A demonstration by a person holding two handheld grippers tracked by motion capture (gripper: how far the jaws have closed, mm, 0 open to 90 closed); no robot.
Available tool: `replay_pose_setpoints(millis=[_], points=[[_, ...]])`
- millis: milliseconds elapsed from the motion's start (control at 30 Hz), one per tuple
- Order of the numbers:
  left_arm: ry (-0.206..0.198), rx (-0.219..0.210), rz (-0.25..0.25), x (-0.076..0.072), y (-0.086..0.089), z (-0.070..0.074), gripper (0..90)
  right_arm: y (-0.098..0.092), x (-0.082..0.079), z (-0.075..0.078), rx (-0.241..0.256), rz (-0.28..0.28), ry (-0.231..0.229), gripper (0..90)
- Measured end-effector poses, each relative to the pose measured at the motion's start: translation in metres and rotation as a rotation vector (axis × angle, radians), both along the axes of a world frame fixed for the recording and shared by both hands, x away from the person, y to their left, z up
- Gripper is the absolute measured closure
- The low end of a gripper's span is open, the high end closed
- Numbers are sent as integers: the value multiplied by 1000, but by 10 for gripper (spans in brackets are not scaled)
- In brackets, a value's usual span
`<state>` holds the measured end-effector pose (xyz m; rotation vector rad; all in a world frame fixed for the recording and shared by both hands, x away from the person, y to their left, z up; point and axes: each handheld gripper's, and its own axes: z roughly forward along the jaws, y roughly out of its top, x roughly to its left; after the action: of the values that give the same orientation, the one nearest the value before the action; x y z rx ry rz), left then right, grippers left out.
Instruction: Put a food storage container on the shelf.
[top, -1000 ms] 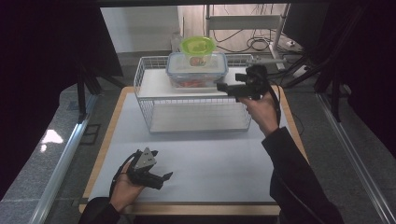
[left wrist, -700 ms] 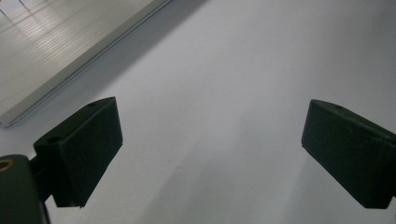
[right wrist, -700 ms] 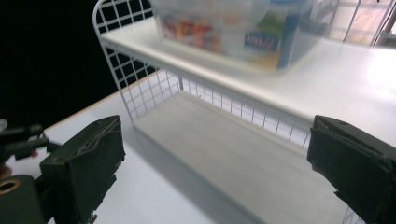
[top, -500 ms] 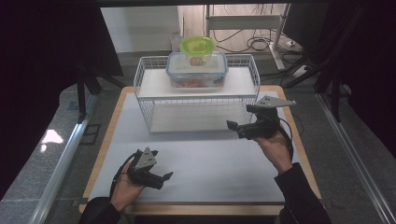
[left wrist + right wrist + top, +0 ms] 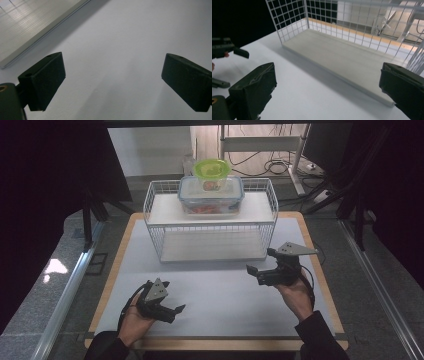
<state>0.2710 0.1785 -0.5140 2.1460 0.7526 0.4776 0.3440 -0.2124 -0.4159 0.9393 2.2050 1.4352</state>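
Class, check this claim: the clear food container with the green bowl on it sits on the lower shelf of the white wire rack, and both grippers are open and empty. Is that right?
Not quite. The high view shows the clear food container, green bowl on top, on the upper shelf of the white wire rack, not the lower. The rest holds: left gripper and right gripper are open and empty.

A clear lidded container (image 5: 211, 195) sat on the white wire rack's (image 5: 210, 227) top shelf at twelve o'clock, a green bowl (image 5: 212, 170) upon it.
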Motion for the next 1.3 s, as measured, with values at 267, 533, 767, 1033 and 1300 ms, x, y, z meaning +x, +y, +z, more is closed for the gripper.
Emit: replay_pose_setpoints(millis=[267, 533, 767, 1033, 1300], points=[[3, -5, 0, 0, 0, -1, 51, 3, -8, -28, -58, -6, 15, 8], [1, 0, -3, 0, 0, -1, 49, 1, -16, -55, -126, -11, 36, 7], [3, -2, -4, 1, -1, -3, 46, -3, -23, -66, -168, -27, 45, 3], [9, 1, 0, 1, 0, -4, 42, -9, -27, -84, -211, -56, 101, 0], [17, 4, 5, 2, 0, -5, 41, -12, -27, -97, -260, -74, 162, 0]])
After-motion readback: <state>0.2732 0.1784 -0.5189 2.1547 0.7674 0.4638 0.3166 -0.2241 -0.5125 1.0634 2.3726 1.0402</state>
